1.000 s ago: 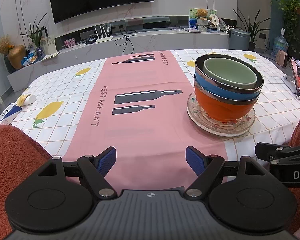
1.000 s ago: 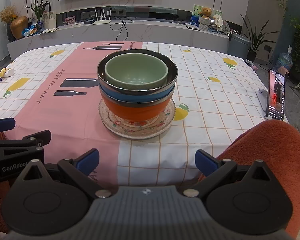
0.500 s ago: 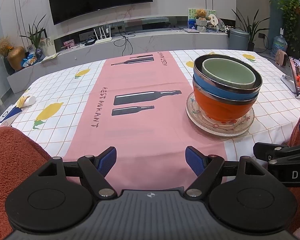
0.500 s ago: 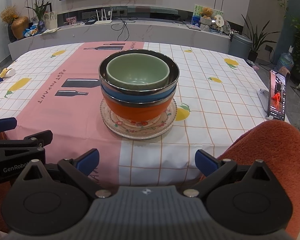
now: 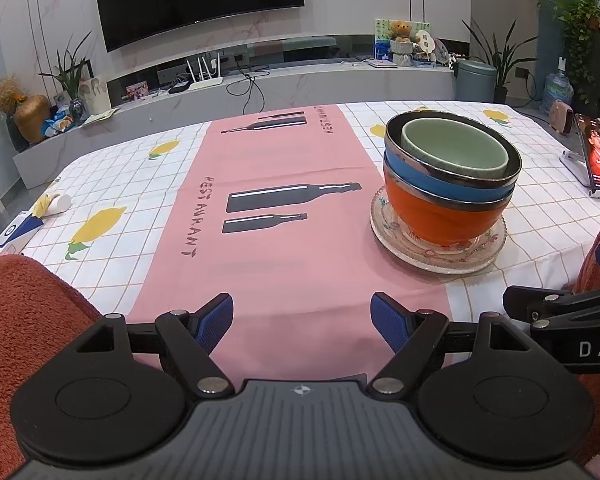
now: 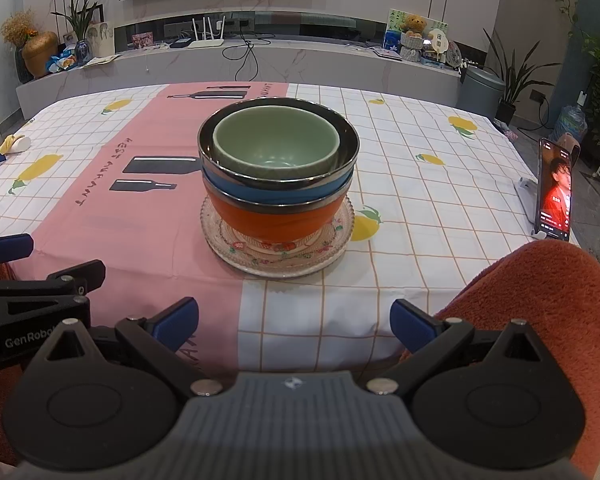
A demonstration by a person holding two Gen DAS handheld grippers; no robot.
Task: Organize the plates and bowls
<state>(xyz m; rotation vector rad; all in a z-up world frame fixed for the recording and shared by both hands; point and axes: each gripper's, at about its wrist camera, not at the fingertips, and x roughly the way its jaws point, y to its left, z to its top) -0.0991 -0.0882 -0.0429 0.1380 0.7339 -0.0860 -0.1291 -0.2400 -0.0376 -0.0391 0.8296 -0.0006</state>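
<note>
A stack of bowls stands on a glass plate [image 6: 332, 250] [image 5: 392, 242] with a flower pattern, on the table. At the bottom is an orange bowl [image 6: 276, 222] [image 5: 444, 220], in it a blue bowl [image 6: 276, 192] [image 5: 432, 184] with a steel rim, and inside that a pale green bowl [image 6: 276, 148] [image 5: 456, 148]. My left gripper [image 5: 302, 318] hangs open near the table's front edge, left of the stack, with nothing between its blue pads. My right gripper [image 6: 294, 322] is open too, in front of the stack and apart from it.
A phone [image 6: 554, 190] on a stand plays a video at the table's right edge. A small white cup [image 5: 58, 204] and a blue-white box [image 5: 18, 232] lie at the left edge. Orange-red sleeves [image 6: 540, 300] flank the grippers. A TV shelf stands behind the table.
</note>
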